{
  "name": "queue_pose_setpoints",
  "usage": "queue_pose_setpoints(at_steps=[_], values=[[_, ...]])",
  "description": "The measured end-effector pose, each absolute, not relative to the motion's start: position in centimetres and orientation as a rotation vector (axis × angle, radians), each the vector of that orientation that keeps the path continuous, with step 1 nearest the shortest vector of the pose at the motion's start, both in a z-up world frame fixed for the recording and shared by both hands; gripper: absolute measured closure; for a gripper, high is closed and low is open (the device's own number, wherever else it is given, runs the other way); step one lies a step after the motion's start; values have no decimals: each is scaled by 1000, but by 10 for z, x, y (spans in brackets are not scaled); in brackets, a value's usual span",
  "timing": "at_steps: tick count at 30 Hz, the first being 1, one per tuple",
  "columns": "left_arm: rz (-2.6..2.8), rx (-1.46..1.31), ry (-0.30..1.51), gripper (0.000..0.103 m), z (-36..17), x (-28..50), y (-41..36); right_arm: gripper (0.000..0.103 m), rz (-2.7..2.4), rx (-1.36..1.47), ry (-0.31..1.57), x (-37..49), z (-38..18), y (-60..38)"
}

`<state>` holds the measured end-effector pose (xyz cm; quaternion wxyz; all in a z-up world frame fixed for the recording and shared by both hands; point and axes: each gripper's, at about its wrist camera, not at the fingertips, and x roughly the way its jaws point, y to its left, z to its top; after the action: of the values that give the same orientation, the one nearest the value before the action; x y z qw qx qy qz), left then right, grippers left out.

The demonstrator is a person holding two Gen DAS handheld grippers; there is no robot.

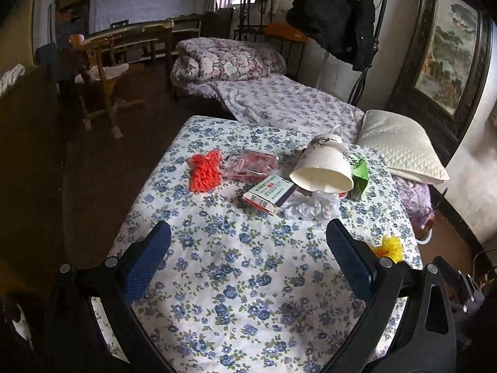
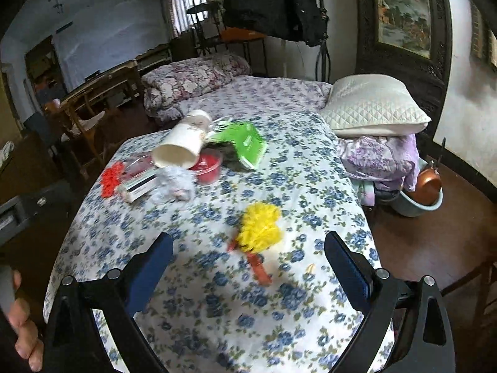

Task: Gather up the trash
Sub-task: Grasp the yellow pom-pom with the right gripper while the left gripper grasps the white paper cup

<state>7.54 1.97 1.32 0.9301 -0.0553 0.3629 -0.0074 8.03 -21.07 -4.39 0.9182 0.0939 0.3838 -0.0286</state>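
A pile of trash lies on the blue-flowered bedsheet (image 1: 236,264): a tipped white paper cup (image 1: 323,164) (image 2: 183,146), a crumpled clear plastic bag (image 1: 313,205) (image 2: 174,186), a small white and red box (image 1: 270,191) (image 2: 136,186), a pink clear wrapper (image 1: 251,164), a green packet (image 1: 360,171) (image 2: 245,143) and a red tub (image 2: 208,164). My left gripper (image 1: 248,236) is open and empty, just short of the box and bag. My right gripper (image 2: 248,248) is open and empty, with a yellow fluffy toy (image 2: 259,227) on an orange handle between its fingers.
An orange knitted piece (image 1: 205,171) (image 2: 110,178) lies left of the pile. A white pillow (image 1: 400,146) (image 2: 376,108) and folded bedding (image 2: 379,158) sit at the right. A folded floral quilt (image 1: 226,59) lies at the far end. A basin with a copper pot (image 2: 422,189) stands on the floor right.
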Motion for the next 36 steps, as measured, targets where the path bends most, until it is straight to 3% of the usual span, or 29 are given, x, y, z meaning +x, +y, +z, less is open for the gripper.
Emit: queue_pose_setpoints(at_steps=[7,8,9,10,22,27,36], values=[[57,-16,743,7,6,96,20,7,-63,246,934,123,-77,-221],[45,-14,763,7,2,102,19,14,-55,250,944,125,-81,-220],[35,-15,781,7,-2,107,19,50,-42,259,959,127,-85,-220],[30,-16,791,7,-4,110,19,76,-22,276,995,130,-90,-221],[-267,-191,914,7,-18,153,-28,73,-24,369,967,106,-83,-235],[23,108,766,7,-8,151,-49,72,-12,429,969,102,-85,-249],[-29,345,748,7,-29,172,-77,72,29,444,963,98,-83,-249]])
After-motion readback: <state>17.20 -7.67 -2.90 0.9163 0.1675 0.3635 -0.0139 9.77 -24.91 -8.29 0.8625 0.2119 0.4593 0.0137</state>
